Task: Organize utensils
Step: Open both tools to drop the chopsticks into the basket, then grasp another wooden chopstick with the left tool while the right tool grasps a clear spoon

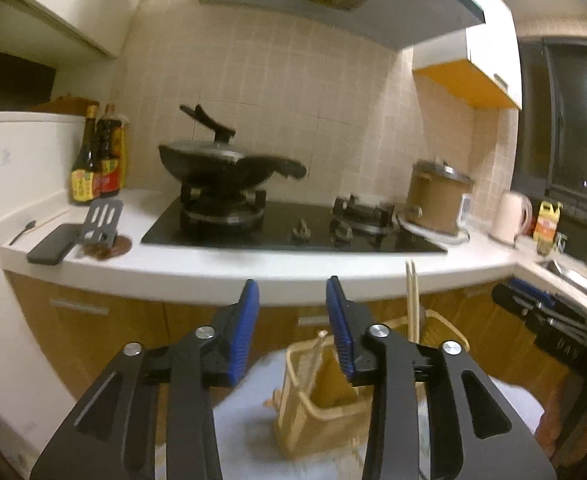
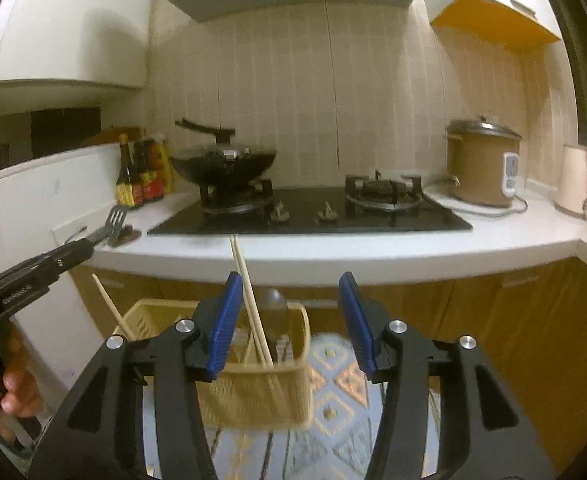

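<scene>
From the left wrist camera, my left gripper point(image 1: 292, 294) has its blue-padded jaws standing apart with nothing between them. Below and just right of its tips sits the pale yellow woven plastic utensil basket point(image 1: 317, 412) on a light patterned mat. One light wooden chopstick point(image 1: 316, 354) leans in the basket's near compartment, its long axis tilted up to the right. A pair of light wooden chopsticks point(image 1: 412, 300) stands almost upright farther right, beyond my right-hand finger, tips up against the white counter edge point(image 1: 213, 268). The picture is blurred, so I cannot tell the compartment walls.

From the right wrist camera, my right gripper point(image 2: 290, 288) is likewise parted and empty. The same basket point(image 2: 253, 396) lies just below and left of its tips. The upright pair point(image 2: 249, 292) runs close along the inner face of the left-hand pad; I cannot tell whether it touches. Its axis is steep, tops leaning slightly left. The single stick point(image 2: 111, 306) leans at the basket's far left corner.

I judge the right gripper nearer the pair, the left nearer the single stick.
</scene>
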{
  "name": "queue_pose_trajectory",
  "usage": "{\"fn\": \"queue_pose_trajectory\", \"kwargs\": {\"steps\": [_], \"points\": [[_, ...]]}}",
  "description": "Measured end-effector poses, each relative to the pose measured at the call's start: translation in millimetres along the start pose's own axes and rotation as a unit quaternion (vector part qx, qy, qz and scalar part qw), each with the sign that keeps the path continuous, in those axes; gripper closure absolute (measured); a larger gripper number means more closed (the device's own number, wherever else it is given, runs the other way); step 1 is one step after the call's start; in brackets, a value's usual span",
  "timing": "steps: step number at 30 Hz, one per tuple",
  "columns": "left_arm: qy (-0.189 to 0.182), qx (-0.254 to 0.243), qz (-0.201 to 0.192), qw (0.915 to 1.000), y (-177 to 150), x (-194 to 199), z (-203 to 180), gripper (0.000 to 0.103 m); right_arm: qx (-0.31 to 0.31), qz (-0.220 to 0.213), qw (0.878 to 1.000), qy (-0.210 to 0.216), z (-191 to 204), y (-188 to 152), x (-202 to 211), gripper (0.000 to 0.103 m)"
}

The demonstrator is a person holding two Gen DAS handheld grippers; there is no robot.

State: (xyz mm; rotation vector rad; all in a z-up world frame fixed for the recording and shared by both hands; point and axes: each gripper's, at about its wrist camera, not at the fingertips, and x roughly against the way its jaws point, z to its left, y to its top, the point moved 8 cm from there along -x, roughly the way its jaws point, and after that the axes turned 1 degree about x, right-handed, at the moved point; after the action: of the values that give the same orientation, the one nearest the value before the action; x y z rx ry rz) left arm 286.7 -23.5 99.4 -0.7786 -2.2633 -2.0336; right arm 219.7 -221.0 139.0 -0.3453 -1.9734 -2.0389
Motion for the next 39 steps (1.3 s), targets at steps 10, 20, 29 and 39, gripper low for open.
{"fn": "queue_pose_trajectory", "kwargs": {"steps": [10, 20, 29, 39], "points": [[-0.029, -0.021, 0.158, 0.9867, -51.2, 35.4, -14.4, 0.066, -0.035, 0.176, 0.983, 0.044, -4.5, -58.5, 34.5, 0.056], [-0.031, -0.037, 0.348, 0.9363, -200.4, 33.4, -16.0, 0.072, 0.001, 0.319, 0.945, 0.071, 26.3, -155.3, 38.7, 0.056], [-0.019, -0.059, 0.392, 0.9178, -252.1, 39.5, -20.3, 0.087, 0.017, 0.355, 0.931, 0.084, 49.9, -179.5, 34.8, 0.057], [-0.025, -0.062, 0.385, 0.9207, -245.3, 46.3, -27.9, 0.075, 0.012, 0.414, 0.902, 0.121, 79.4, -224.1, 30.6, 0.057]]}}
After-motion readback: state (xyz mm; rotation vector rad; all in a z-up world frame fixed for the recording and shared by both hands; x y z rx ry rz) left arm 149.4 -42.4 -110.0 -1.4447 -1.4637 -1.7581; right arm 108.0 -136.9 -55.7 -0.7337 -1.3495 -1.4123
